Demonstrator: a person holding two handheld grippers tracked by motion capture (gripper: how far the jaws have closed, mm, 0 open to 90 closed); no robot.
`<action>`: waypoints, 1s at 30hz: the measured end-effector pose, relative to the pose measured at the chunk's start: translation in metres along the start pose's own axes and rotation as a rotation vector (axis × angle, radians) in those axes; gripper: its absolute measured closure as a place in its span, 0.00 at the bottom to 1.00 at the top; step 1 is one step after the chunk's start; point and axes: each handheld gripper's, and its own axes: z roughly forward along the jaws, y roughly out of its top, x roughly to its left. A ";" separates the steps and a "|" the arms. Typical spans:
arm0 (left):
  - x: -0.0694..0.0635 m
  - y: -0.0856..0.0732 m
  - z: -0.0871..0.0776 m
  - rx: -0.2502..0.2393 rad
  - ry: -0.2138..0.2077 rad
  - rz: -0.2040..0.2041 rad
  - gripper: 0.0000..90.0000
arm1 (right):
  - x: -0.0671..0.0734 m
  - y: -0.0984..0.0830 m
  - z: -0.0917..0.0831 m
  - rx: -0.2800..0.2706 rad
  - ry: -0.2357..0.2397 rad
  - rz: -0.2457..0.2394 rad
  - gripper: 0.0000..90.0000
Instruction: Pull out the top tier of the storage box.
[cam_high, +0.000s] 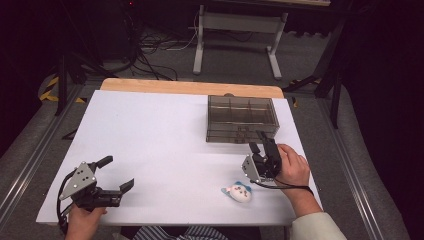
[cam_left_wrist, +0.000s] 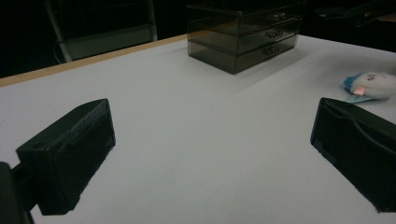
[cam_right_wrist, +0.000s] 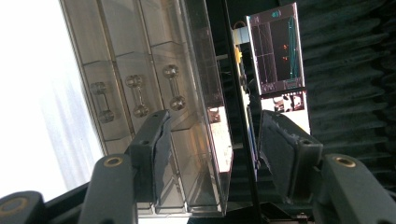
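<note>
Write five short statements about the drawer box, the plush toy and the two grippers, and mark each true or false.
1. The drawer box stands on the white table. True.
2. The plush toy lies inside a drawer. False: it lies on the table, near the right hand.
3. The left gripper holds the toy. False: its jaws are open and empty.
4. The right gripper points at the drawer box front. True.
5. The drawers are pulled fully out. False: they look closed.

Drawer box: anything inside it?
Through the smoky walls of the drawer box, only empty-looking dividers and three shut drawers show; dark plastic hides the drawers' depths.
</note>
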 end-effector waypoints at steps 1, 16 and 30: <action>0.000 0.000 0.000 0.000 -0.001 0.000 0.01 | 0.001 0.000 0.001 0.000 0.001 -0.004 0.51; -0.001 0.000 0.000 0.001 -0.001 0.001 0.01 | 0.012 0.006 0.015 0.012 -0.030 -0.079 0.56; -0.001 0.000 0.001 0.003 0.002 -0.003 0.01 | 0.023 0.007 0.033 0.036 -0.046 -0.126 0.63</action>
